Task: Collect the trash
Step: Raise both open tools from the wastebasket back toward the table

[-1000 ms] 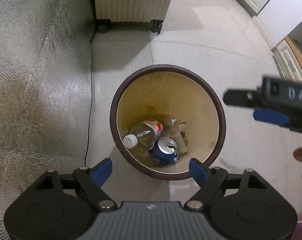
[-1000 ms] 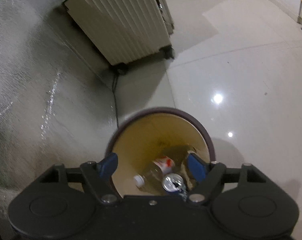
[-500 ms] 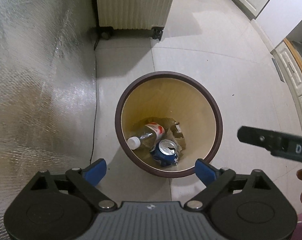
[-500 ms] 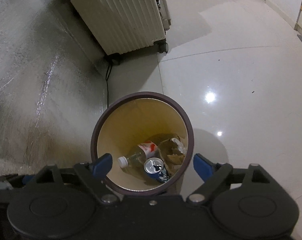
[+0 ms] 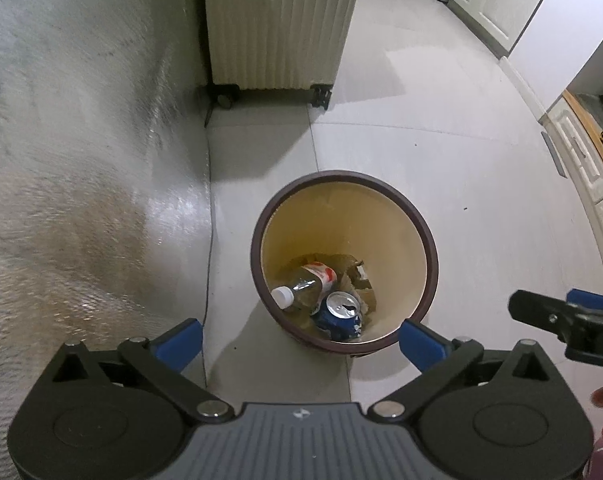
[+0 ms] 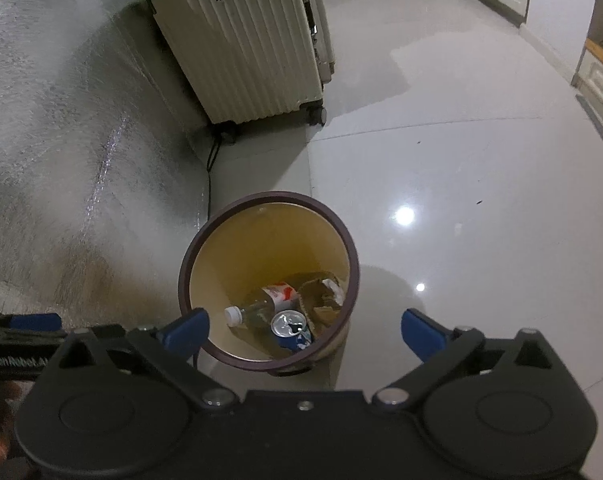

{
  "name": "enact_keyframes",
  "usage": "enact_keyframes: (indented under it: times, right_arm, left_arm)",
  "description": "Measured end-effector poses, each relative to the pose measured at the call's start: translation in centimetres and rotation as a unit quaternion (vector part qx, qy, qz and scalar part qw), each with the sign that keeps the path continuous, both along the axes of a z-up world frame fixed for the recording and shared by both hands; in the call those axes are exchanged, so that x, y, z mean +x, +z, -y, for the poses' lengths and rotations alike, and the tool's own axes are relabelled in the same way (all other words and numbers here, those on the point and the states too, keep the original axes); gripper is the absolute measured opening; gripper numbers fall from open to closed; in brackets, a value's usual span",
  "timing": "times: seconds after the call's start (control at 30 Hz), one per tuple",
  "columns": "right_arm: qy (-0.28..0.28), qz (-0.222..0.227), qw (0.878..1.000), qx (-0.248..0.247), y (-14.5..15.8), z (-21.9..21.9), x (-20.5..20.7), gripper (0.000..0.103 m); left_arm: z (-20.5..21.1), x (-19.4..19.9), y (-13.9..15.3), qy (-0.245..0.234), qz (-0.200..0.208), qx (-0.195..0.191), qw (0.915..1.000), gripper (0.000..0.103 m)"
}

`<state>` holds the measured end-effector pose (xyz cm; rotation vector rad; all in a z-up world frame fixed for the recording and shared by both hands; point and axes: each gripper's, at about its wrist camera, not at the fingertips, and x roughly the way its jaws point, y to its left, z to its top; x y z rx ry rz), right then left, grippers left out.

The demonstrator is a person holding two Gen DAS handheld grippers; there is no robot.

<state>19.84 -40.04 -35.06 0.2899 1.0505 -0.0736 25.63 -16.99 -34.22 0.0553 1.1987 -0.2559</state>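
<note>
Tiled floor (image 5: 441, 160); bin (image 5: 429, 236) below both grippers (image 5: 301, 340) (image 6: 305, 332); jaws just spread, empty

Left wrist view — looks steeply down from above, past its own gripper (image 5: 301, 340), into the trash bin (image 5: 431, 248) on the floor. Right wrist view — the same steep downward look past its gripper (image 6: 305, 332), set further right, bin (image 6: 355, 264) left of centre. Both share the bin, the tiled floor (image 6: 461, 160) and the ribbed suitcase (image 5: 277, 20) beyond; each catches the other gripper at its edge.
</note>
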Motion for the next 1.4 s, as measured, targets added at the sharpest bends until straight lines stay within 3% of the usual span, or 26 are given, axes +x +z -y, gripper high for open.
enact_keyframes:
  times: [0.77, 1.07, 1.4]
  right_arm:
    - [-0.035, 0.035, 0.998, -0.040, 6.7, -0.9, -7.9, 0.103]
    - [-0.050, 0.091, 0.993, -0.061, 12.0, -1.3, -12.1, 0.103]
    - [-0.057, 0.160, 0.982, -0.085, 18.2, -2.3, -16.2, 0.103]
  left_arm:
    - [-1.9, -6.2, 6.9, -0.011, 0.057, 0.002, 0.9983, 0.103]
    - [-2.9, -9.8, 12.4, -0.017, 0.117, -0.016, 0.9928, 0.103]
    - [-4.1, -14.1, 19.9, -0.020, 0.199, -0.047, 0.9786, 0.103]
